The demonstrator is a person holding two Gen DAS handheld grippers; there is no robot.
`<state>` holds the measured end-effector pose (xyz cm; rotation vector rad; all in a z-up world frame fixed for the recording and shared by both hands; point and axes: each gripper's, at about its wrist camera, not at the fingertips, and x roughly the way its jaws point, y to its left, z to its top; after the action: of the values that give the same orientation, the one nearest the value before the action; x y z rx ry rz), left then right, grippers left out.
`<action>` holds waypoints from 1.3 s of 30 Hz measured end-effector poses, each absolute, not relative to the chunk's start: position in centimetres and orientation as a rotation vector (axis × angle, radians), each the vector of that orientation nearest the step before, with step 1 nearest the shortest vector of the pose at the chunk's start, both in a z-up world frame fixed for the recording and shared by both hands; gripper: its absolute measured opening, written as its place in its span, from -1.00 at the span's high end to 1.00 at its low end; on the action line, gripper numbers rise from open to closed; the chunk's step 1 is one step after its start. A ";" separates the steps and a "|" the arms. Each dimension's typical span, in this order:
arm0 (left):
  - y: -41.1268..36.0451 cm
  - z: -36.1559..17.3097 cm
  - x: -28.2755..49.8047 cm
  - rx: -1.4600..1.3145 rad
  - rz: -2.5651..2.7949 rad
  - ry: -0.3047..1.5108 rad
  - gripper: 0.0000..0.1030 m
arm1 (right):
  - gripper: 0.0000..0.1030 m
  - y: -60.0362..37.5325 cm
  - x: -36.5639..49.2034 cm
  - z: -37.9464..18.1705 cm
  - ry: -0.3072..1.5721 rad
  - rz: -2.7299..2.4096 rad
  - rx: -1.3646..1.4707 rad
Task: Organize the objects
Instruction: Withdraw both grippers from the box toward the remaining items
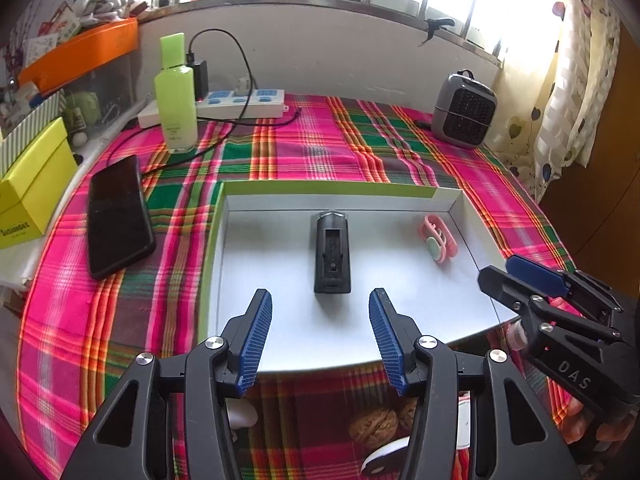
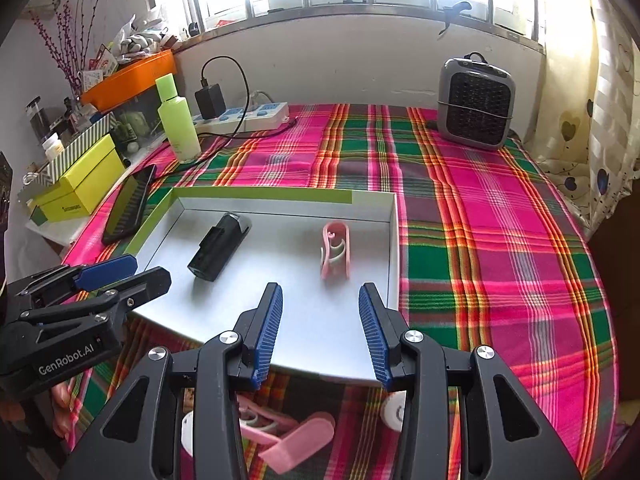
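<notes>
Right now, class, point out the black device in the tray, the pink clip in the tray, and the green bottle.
Black device point(image 1: 332, 258): left wrist view, middle of its body.
Pink clip point(image 2: 335, 254): right wrist view, middle of its frame.
Green bottle point(image 1: 176, 110): left wrist view, middle of its body.

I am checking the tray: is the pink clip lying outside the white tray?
No, the pink clip lies inside the white tray, beside the black device.

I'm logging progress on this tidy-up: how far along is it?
Done: a black device and one pink clip lie in the white tray. In hand: nothing; the left claw and right claw are both empty. Left: a walnut and another pink clip sit on the cloth near the tray's front edge.
</notes>
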<state>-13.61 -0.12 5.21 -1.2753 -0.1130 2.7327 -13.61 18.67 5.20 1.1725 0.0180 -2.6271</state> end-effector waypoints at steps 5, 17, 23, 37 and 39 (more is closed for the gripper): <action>-0.8 5.5 -12.1 -1.257 2.743 -0.126 0.04 | 0.20 19.6 -12.0 5.5 -0.002 -2.640 1.157; -2.4 5.3 -9.0 -1.231 2.763 -0.155 0.03 | 0.20 21.0 -8.7 5.9 -0.002 -2.683 1.118; -3.2 4.6 -7.3 -1.219 2.755 -0.156 0.03 | 0.20 21.9 -7.4 5.5 -0.005 -2.687 1.112; -4.7 2.7 -6.0 -1.252 2.744 -0.188 -0.01 | 0.20 25.0 -5.9 3.8 -0.073 -2.707 1.138; -4.7 2.2 -6.2 -1.271 2.744 -0.184 -0.01 | 0.20 25.4 -5.8 3.6 -0.083 -2.713 1.148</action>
<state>-6.16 -4.73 2.25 -1.2709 -0.1835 2.7441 -5.82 25.44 3.61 1.1483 -0.0827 -2.7131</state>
